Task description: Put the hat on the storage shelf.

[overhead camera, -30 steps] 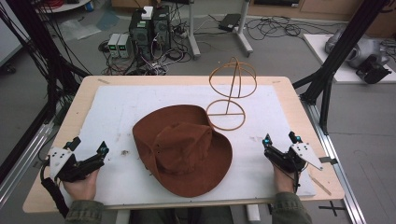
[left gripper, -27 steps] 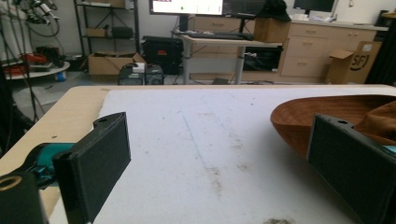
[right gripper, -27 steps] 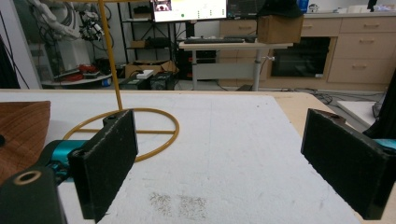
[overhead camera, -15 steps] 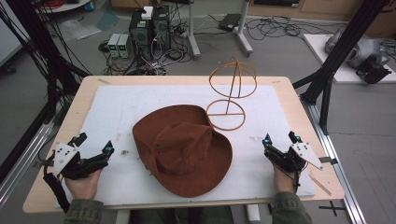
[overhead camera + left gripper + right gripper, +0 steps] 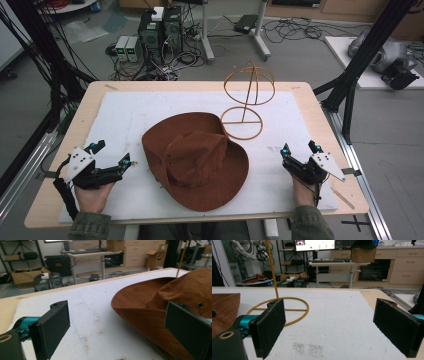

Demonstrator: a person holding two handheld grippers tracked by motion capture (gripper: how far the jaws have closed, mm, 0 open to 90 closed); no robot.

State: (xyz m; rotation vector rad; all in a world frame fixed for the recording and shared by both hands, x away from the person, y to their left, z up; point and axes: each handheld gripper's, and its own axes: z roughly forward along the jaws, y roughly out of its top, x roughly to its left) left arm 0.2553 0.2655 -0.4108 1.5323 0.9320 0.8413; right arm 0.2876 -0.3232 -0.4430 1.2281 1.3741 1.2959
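A brown wide-brimmed hat (image 5: 195,160) lies crown up in the middle of the white mat (image 5: 125,115). Behind it to the right stands a yellow wire hat stand (image 5: 248,85) with a ring base. My left gripper (image 5: 112,153) rests open on the mat just left of the hat's brim, apart from it. In the left gripper view the hat (image 5: 160,297) lies ahead and right of the open left gripper (image 5: 117,312). My right gripper (image 5: 300,148) is open on the mat right of the hat. In the right gripper view, the open right gripper (image 5: 332,315) faces the stand's base ring (image 5: 305,306).
The mat covers most of a wooden table (image 5: 320,115). Black frame posts (image 5: 350,85) stand at the table's right and left sides. Computers and cables (image 5: 160,35) sit on the floor beyond the far edge. The hat's brim (image 5: 224,310) shows at the left of the right gripper view.
My left gripper has slid a little to the right, closer to the hat's brim. The right gripper, hat and stand have not moved.
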